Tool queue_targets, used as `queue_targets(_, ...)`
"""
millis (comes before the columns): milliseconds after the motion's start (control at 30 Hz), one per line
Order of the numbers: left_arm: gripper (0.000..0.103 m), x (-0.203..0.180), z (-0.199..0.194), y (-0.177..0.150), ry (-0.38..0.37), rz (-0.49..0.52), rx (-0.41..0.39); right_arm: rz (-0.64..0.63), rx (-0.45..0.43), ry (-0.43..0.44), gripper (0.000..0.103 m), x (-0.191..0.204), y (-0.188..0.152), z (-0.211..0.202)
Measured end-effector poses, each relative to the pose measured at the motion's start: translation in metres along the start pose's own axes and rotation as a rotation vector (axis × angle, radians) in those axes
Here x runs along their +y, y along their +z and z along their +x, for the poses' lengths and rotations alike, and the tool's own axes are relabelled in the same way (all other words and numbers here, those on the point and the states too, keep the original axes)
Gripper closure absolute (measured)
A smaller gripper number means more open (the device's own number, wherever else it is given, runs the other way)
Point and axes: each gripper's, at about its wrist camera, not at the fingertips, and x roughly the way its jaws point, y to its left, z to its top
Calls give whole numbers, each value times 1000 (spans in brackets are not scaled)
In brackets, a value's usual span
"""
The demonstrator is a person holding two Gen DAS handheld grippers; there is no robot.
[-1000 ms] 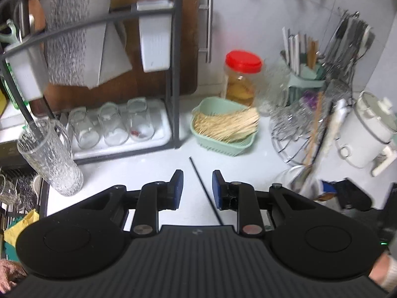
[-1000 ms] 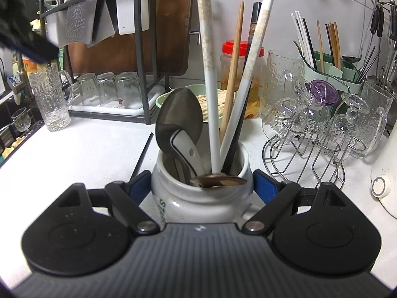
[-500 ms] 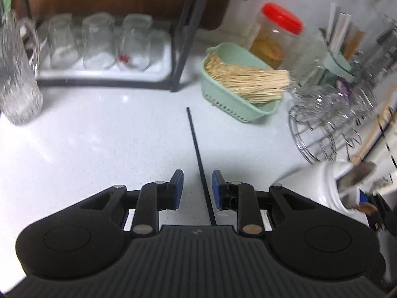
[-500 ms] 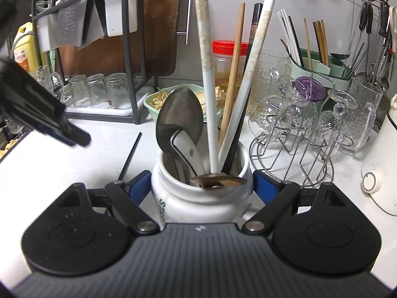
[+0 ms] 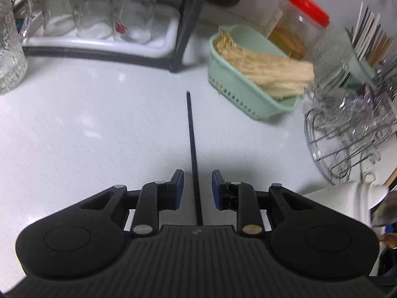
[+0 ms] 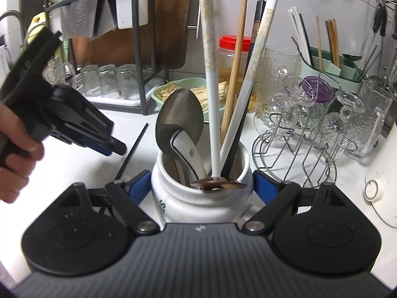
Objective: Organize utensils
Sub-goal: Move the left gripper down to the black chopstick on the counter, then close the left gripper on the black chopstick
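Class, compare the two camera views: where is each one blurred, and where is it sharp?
Left wrist view: the red-lidded jar and wire rack at right smear with motion, while the black chopstick between the left tongs stays crisp. Right wrist view: the white jar is sharp; the left tongs look slightly blurred.

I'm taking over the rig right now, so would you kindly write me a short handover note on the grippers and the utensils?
Left gripper: open, low over the counter, straddling the black chopstick without gripping it.
Right gripper: jaws on either side of the white jar, apparently holding it.
Done: the jar already holds a spoon, white chopsticks, a wooden one and a black one.
Left: close on the loose black chopstick, lift it and drop it into the jar.
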Motion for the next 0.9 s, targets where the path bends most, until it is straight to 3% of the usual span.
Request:
queue_targets(200, 75, -14, 15, 10, 39, 41, -2, -24, 16, 27, 13, -4, 2, 1)
queue_targets(400, 76, -29, 28, 30, 126, 96, 1, -50, 22, 57, 13, -8, 3, 1)
queue_targets(667, 76, -31, 49, 76, 193, 92, 93, -72, 22, 91, 13, -15, 4, 1)
queue_targets(833, 96, -50, 56, 77, 231, 161, 105, -74, 13, 101, 13, -17, 2, 1)
queue_targets(900, 99, -55, 57, 76, 228, 164, 102, -72, 11, 103, 13, -17, 3, 2)
